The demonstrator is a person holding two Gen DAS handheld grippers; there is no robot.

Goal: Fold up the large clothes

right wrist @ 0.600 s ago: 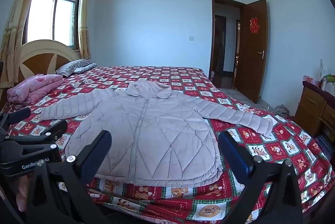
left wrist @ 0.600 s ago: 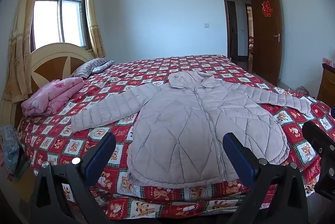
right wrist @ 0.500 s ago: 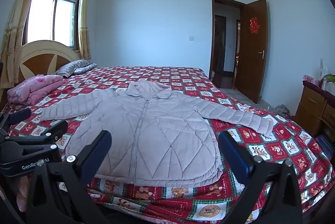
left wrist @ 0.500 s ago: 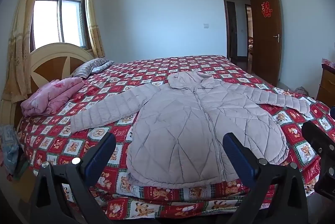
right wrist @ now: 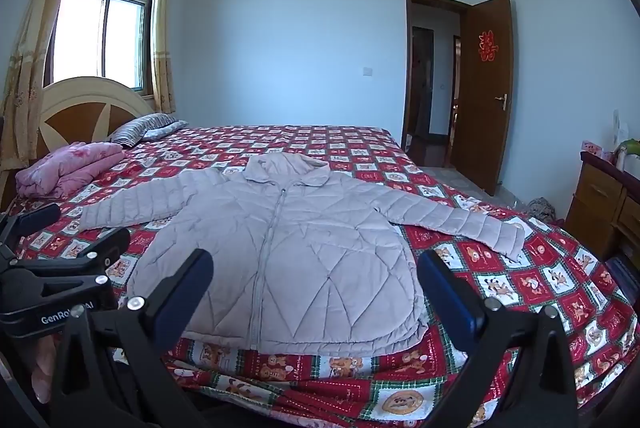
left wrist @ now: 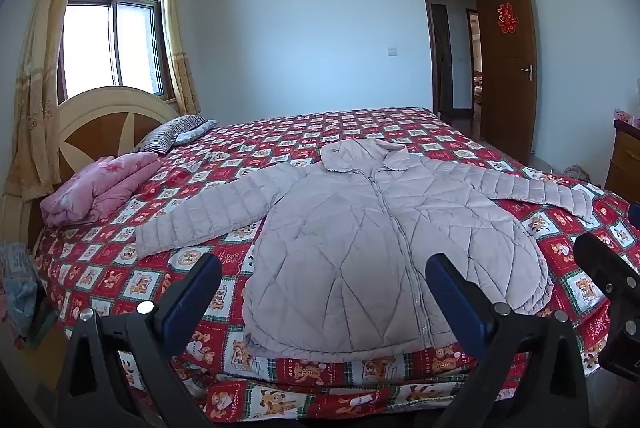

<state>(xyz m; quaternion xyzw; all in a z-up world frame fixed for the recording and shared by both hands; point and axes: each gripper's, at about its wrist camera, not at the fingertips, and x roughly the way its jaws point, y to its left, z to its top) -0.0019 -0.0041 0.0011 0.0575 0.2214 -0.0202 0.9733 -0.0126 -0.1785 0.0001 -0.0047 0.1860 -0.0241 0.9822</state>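
Left hand-held gripper (left wrist: 322,290) and right hand-held gripper (right wrist: 314,286): each with blue-padded jaws spread wide apart, nothing between the pads, both poised over the near edge of the bed (left wrist: 280,392) and tilted slightly down. In the right wrist view the left tool appears at lower left, with a person's fingers (right wrist: 42,368) under it.

Jacket (left wrist: 380,252): pale lilac quilted puffer, diamond stitching on the body, horizontal channels on the sleeves, zipped shut, lying flat and front-up on the red checked bedspread. Its hem lies along the near bed edge, just beyond the jaws; the collar and hood point away, toward the far wall. The long axis of the body follows the zip, from near edge to far; both sleeves stretch out sideways across the bed.

Open bedspread surrounds the jacket on the far side and to the left. The right cuff (right wrist: 508,234) reaches close to the bed's right edge. A folded pink quilt (left wrist: 96,188) and a striped pillow (left wrist: 168,136) sit well apart, by the headboard.
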